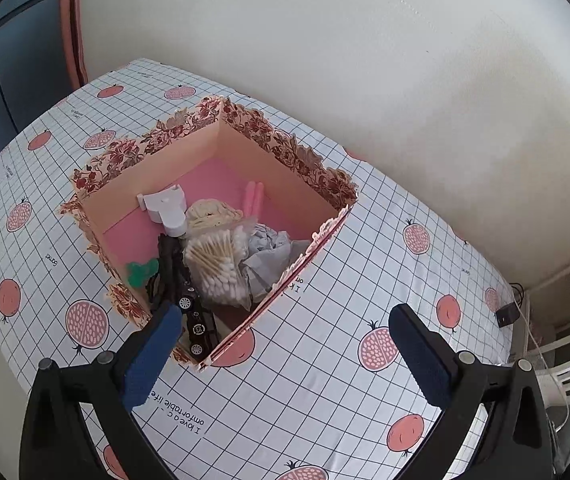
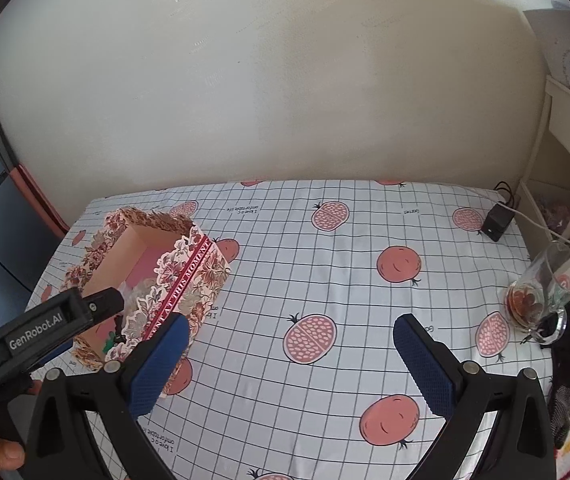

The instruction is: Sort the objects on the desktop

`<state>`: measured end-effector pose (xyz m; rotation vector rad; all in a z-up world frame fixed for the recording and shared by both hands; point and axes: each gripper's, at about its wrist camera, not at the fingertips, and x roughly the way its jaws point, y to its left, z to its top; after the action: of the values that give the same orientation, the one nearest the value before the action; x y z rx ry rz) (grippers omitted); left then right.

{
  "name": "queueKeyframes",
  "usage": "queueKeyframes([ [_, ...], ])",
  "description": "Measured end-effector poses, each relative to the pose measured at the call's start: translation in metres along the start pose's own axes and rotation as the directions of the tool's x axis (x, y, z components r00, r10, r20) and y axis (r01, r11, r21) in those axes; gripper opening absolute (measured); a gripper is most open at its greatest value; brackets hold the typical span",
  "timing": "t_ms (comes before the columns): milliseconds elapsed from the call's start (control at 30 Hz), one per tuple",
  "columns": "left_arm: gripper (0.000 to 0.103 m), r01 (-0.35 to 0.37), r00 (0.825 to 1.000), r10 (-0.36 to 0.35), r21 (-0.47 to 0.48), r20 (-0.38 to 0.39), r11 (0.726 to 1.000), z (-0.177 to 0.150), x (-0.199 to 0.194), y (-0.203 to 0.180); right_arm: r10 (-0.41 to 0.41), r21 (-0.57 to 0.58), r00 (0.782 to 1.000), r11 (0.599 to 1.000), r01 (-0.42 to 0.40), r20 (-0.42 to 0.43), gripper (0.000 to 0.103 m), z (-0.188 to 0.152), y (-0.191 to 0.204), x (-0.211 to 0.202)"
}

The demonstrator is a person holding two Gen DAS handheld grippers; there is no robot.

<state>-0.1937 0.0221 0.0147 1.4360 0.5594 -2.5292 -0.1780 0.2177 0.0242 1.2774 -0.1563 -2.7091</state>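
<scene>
Pink card lines the floral box [image 1: 245, 148] that sits on the table [image 1: 325, 360] under a pomegranate-print cloth, just ahead of the left claw [image 1: 285, 322]. That claw hangs released over it, blue pads wide apart and nothing between them; its left pad [image 1: 153, 360] overlaps the box's near corner in the wrist view, its right pad stands over bare cloth. Inside the box, closest to the claw, lies a black toy car [image 1: 197, 320]; beyond it a bag of cotton swabs [image 1: 217, 264], crumpled grey paper [image 1: 269, 252], a green piece [image 1: 139, 272], a white plastic part [image 1: 167, 210] and two pink sticks [image 1: 255, 198].

The right claw [image 2: 291, 330] is likewise released and empty over open cloth, the box [image 2: 189, 280] to its left and the left claw's black body [image 2: 45, 328] in front of that box. Far right of it a glass mug [image 2: 541, 292] lies tipped near the table edge; a black adapter [image 2: 497, 222] rests at the far right corner.
</scene>
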Motion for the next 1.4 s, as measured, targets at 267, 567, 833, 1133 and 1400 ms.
queueKeyframes([
  [267,0.103,-0.013,1.000,0.012,0.031,0.005,0.999,-0.012,-0.016,0.001,-0.056,-0.005,0.998,0.998,0.057,0.034,0.103,-0.006,-0.014,-0.025],
  [567,0.103,-0.022,1.000,0.022,0.103,-0.001,0.994,-0.026,-0.032,-0.005,-0.081,-0.014,0.996,0.997,0.082,0.045,0.103,-0.009,-0.009,-0.042],
  [833,0.103,-0.019,0.999,0.015,0.149,0.031,0.989,-0.031,-0.049,-0.001,-0.092,0.012,0.995,0.996,0.092,0.025,0.103,-0.012,-0.002,-0.051],
  [1133,0.103,-0.077,0.996,0.068,0.198,0.052,0.977,-0.039,-0.059,0.005,-0.086,-0.046,0.996,0.995,0.086,-0.007,0.103,-0.017,0.021,-0.046],
  [1400,0.103,-0.090,0.995,0.081,0.197,0.054,0.976,-0.034,-0.061,0.014,-0.090,-0.088,0.996,0.992,0.088,-0.019,0.103,-0.018,0.035,-0.040],
])
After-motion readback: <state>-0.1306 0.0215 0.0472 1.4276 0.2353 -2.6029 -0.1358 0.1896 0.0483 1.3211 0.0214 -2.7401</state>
